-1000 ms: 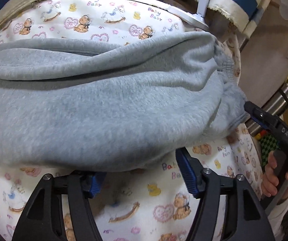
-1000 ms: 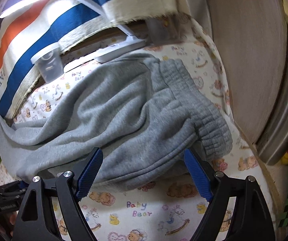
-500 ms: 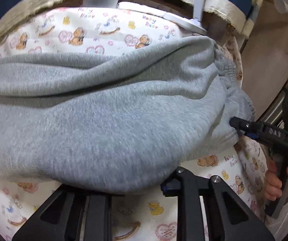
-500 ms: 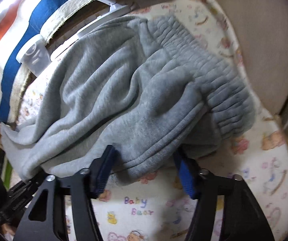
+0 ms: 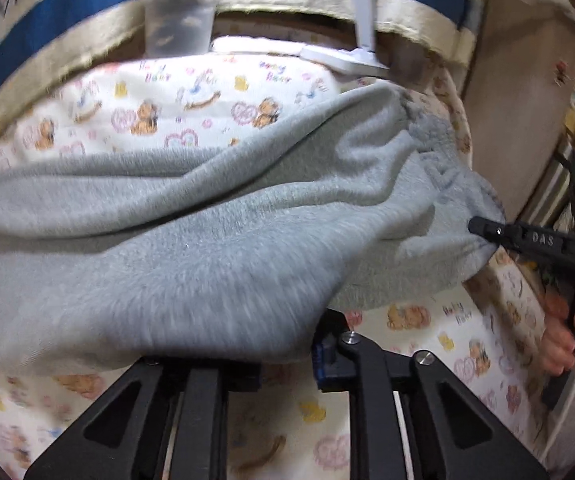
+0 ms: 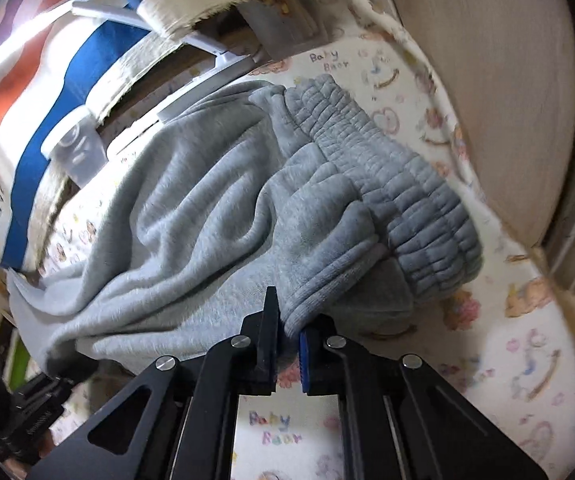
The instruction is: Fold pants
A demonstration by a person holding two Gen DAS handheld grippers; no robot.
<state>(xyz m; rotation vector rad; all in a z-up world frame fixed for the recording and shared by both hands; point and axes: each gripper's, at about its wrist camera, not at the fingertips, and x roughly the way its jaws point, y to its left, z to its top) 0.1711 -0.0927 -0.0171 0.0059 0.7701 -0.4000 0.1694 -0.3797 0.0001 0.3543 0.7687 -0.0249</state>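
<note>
Grey fleece pants (image 5: pixel 215 240) lie bunched on a bear-print sheet (image 5: pixel 191 88), with the ribbed waistband (image 6: pixel 407 200) at the right. My left gripper (image 5: pixel 287 354) is shut on the pants' near edge, its tips partly hidden under the cloth. My right gripper (image 6: pixel 287 332) is shut on a fold of the pants (image 6: pixel 191 208) just below the waistband. The right gripper also shows in the left wrist view (image 5: pixel 527 240), pinching the waistband end, with a hand behind it.
A striped blue, white and orange cloth (image 6: pixel 47 80) hangs at the back. A clear plastic cup (image 5: pixel 179 16) and a white frame (image 5: pixel 343 56) stand behind the sheet. A beige panel (image 6: pixel 507 100) bounds the right side.
Both grippers went from wide open to shut on the pants' near edge. The cloth has bunched and lifted slightly toward me.
</note>
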